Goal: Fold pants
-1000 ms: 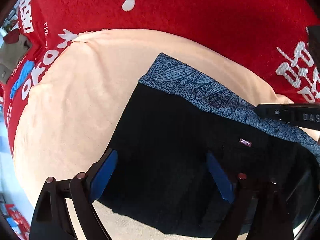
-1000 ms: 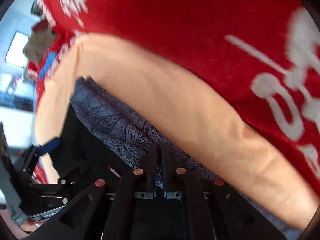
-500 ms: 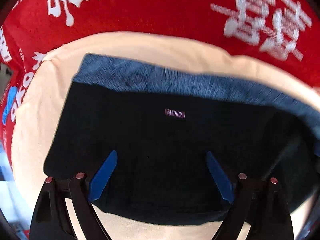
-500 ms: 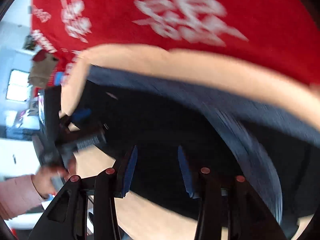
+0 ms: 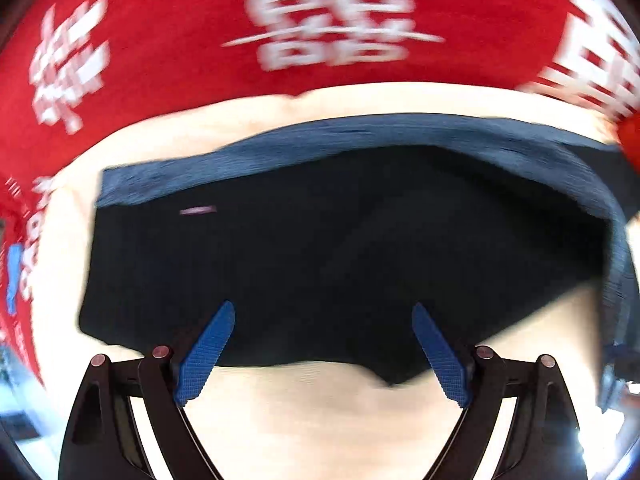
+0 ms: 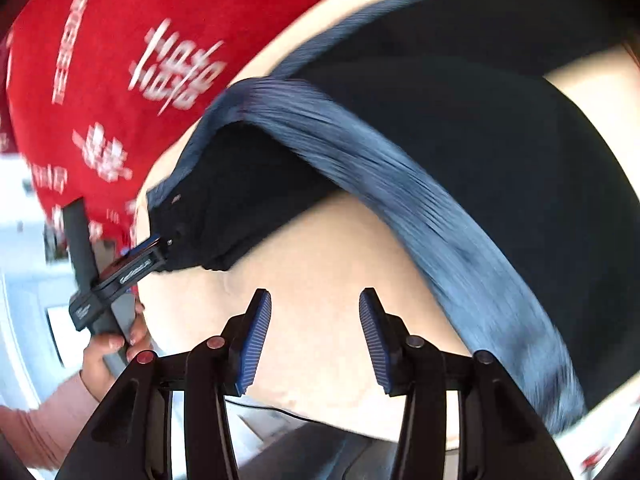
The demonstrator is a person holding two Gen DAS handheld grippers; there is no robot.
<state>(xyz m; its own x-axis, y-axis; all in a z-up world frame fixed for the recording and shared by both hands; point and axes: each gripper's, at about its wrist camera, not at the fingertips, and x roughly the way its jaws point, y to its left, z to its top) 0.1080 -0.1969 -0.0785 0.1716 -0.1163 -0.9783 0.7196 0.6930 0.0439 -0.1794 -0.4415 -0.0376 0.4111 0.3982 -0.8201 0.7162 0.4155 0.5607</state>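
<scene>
Black pants (image 5: 340, 240) with a blue patterned waistband (image 5: 360, 136) lie on a cream cloth (image 5: 304, 408). A small label (image 5: 198, 211) shows near their left end. My left gripper (image 5: 323, 307) hangs open and wide over the pants' near edge, pinching nothing. In the right wrist view the pants (image 6: 480, 140) show a blue band (image 6: 400, 192) running across them. My right gripper (image 6: 314, 296) is over the bare cream cloth (image 6: 320, 248), its jaws opening with nothing between them. The left gripper (image 6: 160, 246) sits at the pants' far left end, held by a hand (image 6: 108, 348).
A red cloth (image 5: 180, 40) with white characters lies beyond the cream cloth and shows again in the right wrist view (image 6: 120, 40). The near edge of the cream cloth (image 6: 280, 404) drops off just below my right gripper. Both views are blurred by motion.
My right gripper has let go of the blue waistband, opened, and swung back over the cream cloth. My left gripper has slid right along the pants, still open.
</scene>
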